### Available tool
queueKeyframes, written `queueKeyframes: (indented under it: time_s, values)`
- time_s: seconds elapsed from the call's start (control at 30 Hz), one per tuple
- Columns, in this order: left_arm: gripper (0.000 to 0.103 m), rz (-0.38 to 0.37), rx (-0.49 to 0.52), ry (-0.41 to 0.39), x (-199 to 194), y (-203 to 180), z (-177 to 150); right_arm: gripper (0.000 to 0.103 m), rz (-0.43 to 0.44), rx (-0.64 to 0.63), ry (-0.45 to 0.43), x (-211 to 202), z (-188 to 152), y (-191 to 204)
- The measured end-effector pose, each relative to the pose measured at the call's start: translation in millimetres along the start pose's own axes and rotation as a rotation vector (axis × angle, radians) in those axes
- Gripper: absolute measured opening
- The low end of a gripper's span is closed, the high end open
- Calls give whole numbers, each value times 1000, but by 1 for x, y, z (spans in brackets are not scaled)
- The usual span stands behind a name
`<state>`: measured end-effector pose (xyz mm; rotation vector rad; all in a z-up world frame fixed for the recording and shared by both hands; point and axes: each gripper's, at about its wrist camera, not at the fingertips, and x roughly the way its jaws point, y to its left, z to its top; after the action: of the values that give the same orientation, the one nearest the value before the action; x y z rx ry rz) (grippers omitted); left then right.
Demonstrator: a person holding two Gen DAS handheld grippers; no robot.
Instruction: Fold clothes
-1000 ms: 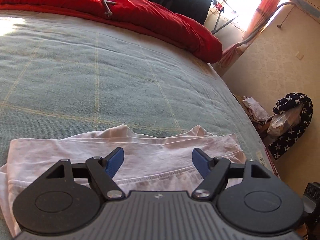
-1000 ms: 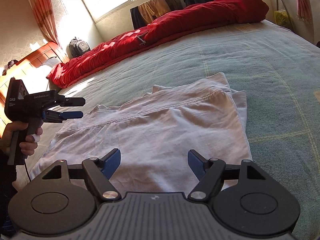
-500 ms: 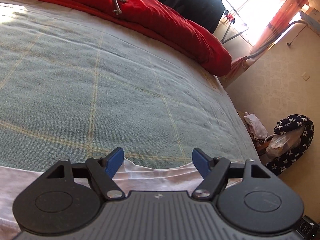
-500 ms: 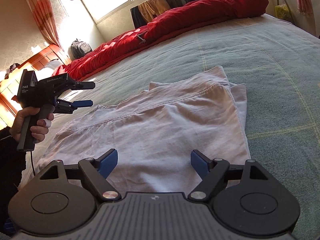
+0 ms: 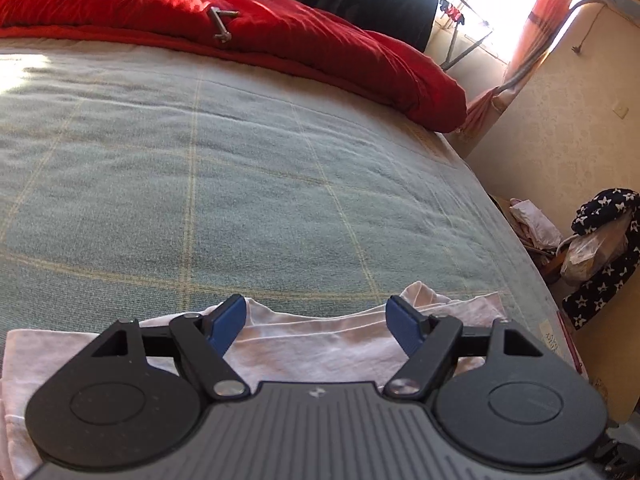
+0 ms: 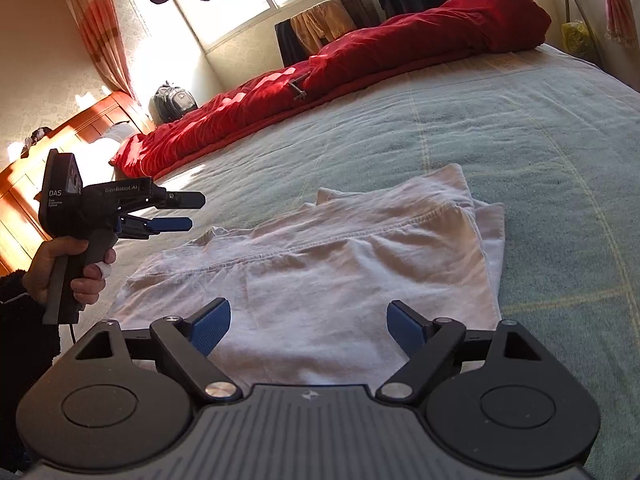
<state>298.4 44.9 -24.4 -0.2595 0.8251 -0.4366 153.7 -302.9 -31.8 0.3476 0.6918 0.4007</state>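
Note:
A pale pink-white garment [image 6: 332, 264] lies folded flat on the grey-green bedspread [image 6: 500, 136]. In the left wrist view only its far edge [image 5: 328, 340] shows beneath the tool. My right gripper [image 6: 308, 326] hovers over the near part of the cloth; its jaws are opening and nothing is between the blue pads. My left gripper [image 5: 318, 324] stands open and empty above the garment's edge. The right wrist view shows that same left gripper [image 6: 182, 210] from the side, held in a hand [image 6: 72, 264] left of the cloth and lifted clear of it.
A red duvet [image 5: 248, 36] lies bunched along the bed's far side. The bed's right edge [image 5: 520, 240] drops to a floor with a star-patterned cloth [image 5: 608, 256] and bags. A wooden headboard [image 6: 60, 148] and a backpack [image 6: 174, 100] stand at the left.
My left gripper has risen off the garment and tilted, so less of the cloth shows under it. The right gripper's pads have spread wider. The garment lies as before.

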Motion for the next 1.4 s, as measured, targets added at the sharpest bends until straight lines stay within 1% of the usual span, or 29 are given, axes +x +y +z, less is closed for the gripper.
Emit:
queueKeyframes:
  time_s: [0.13,0.2,0.27,0.37,0.43,0.5,0.57,0.63,0.67,0.73,0.8,0.9,0.93,1.0,1.1,1.2,1.27,1.33,1.4]
  values:
    - [80,88,142,-66,-37,-22,-18,90,59,-109,-10,17,42,20]
    - [81,145,187,-107,-53,-26,-31,91,53,-192,-9,36,56,32]
    - [81,168,203,-121,-65,-26,-43,91,50,-247,15,60,67,40]
    - [81,204,225,-132,-78,-23,-60,91,50,-279,60,100,75,44]
    - [82,222,234,-139,-84,-22,-68,91,8,-270,100,127,75,40]
    - [82,222,234,-138,-87,-19,-75,91,-30,-277,145,152,72,34]
    - [83,209,224,-131,-88,-16,-80,91,-97,-283,164,170,70,28]
    - [83,197,222,-124,-87,-15,-82,97,-100,-282,156,167,72,30]
    - [83,192,223,-121,-87,-15,-82,98,-101,-281,152,166,73,32]
    - [83,205,230,-119,-87,-16,-83,97,-103,-281,142,162,75,34]
    - [83,212,235,-121,-90,-19,-85,97,-99,-287,107,141,76,40]
    - [87,206,237,-109,-95,-23,-91,100,-135,-268,69,99,66,43]
    - [87,205,236,-99,-96,-24,-95,100,-147,-261,57,85,62,43]
    - [87,199,230,-76,-94,-25,-104,102,-177,-222,38,59,43,37]
    - [87,195,213,-35,-89,-23,-117,103,-207,-124,38,33,12,22]
    - [87,206,188,0,-84,-19,-130,103,-222,-39,72,29,-10,6]
    - [87,214,173,20,-80,-15,-139,103,-224,-10,72,29,-18,0]
    - [87,233,185,9,-86,-16,-146,103,-209,-2,51,27,-24,-2]
    - [88,237,175,12,-94,-15,-149,103,-207,2,44,27,-26,-2]
